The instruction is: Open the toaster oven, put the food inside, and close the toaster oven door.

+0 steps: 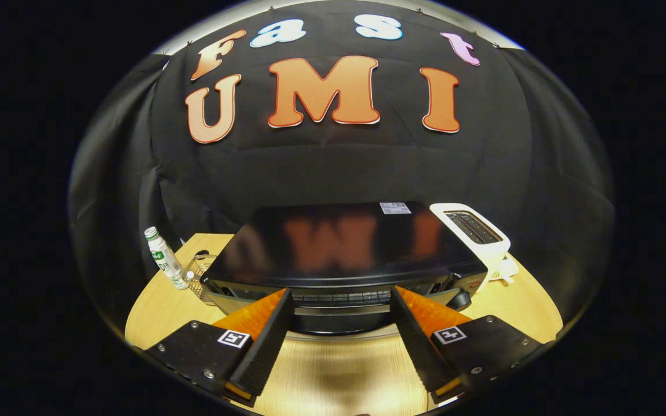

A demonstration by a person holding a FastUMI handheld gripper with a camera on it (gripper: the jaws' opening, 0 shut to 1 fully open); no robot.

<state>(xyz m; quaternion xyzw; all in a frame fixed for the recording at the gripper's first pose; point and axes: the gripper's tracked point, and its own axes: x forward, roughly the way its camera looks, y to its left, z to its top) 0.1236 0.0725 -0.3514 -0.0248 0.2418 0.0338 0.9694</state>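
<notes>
Toaster oven (341, 248) sits on the wooden table (148, 315), just ahead of the gripper (341, 300) and centred between its fingers. We look down on its glossy black top; the front face is seen only as a narrow strip with vent slots and a pale bar below them, which we take to be the door handle (341, 310), though the angle is too steep to be sure. The door appears closed; we judge the opening step not yet begun.

Handling, as we judge it: the oven is a heavy, rigid box and should not slide under a light pull. The door is likely hinged at the bottom and stiff, and the shiny casing looks slippery. The best hold is the handle bar across the front, taken near its middle.

Jaws: spread wide, empty, touching nothing. The fingertips reach to the oven's front edge on either side of the vent strip, apart from it as far as we can tell.

Around the oven: a white pop-up toaster (474, 231) touching or just beside its right side, a small bottle (162, 257) and a wire basket (197, 277) near its left. We cannot identify the food to be loaded.
</notes>
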